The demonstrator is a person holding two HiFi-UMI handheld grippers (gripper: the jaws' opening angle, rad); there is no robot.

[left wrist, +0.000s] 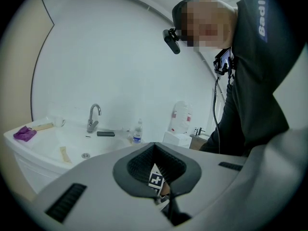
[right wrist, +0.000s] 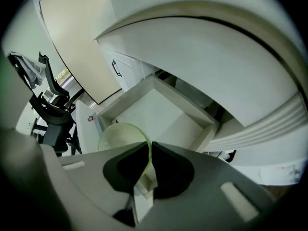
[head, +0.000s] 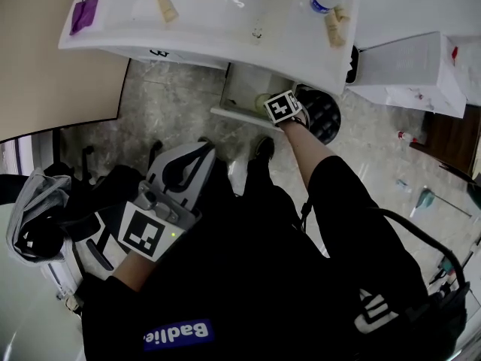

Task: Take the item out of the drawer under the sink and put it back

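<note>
**Head view.** The drawer (head: 233, 113) is seen pulled out below the sink (head: 188, 40). The right gripper (head: 275, 113) is pointed steeply down at the drawer's front edge. The green dish (head: 262, 101) is seen just inside that edge, against the gripper. The left gripper (head: 192, 160) is held well apart from the drawer, close to the person's body.

**Left gripper view.** The jaws are seen together, with nothing between them. The drawer is not shown here.

**Right gripper view.** The jaws are clamped on the thin rim of the green dish (right wrist: 120, 136). The dish is located at the front of the drawer (right wrist: 163, 112), with its body to the left of the jaws. Whether it rests on the drawer floor cannot be told.

**Handling.** The dish is judged to be light, stiff and thin-walled, probably plastic. Its smooth rim is expected to be slippery, and a dish held by one edge is likely to swing or pivot. The rim is the only practical place to take hold, and it should be seated deep between the pads. A slow, steady lift clear of the drawer's front wall is advised.
</note>
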